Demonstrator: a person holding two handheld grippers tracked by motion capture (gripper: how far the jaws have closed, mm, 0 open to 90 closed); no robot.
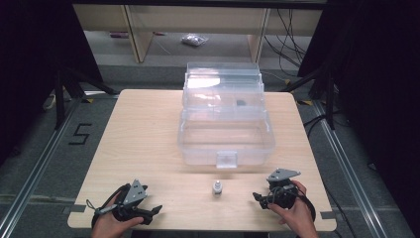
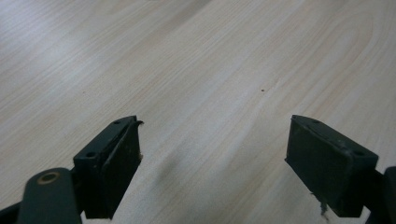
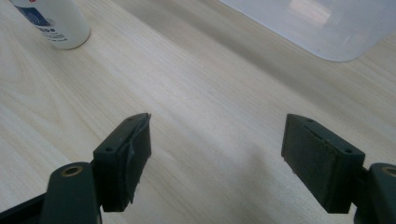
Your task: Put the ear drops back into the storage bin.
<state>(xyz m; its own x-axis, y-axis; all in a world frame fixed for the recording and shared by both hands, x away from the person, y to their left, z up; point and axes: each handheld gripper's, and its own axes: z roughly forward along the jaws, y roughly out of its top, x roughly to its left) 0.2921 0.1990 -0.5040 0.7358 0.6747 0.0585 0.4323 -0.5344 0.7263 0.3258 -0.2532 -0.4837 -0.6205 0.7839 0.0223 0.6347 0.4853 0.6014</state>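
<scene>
A small white bottle (image 1: 216,188) stands upright on the wooden table (image 1: 143,139) near its front edge; its base also shows at the top left of the right gripper view (image 3: 58,23). Behind it sits a clear plastic box (image 1: 225,126) with its lid open. My left gripper (image 1: 157,210) rests at the front left, held by a hand, jaws open over bare wood (image 2: 212,154). At the front right my right gripper (image 1: 256,197) points toward the bottle, a short way from it, jaws open and empty (image 3: 217,158).
A corner of the clear box (image 3: 327,28) reaches into the right gripper view at the top right. Dark stands and cables flank the table. Wooden shelving (image 1: 143,29) and a small bag (image 1: 194,39) lie on the floor beyond.
</scene>
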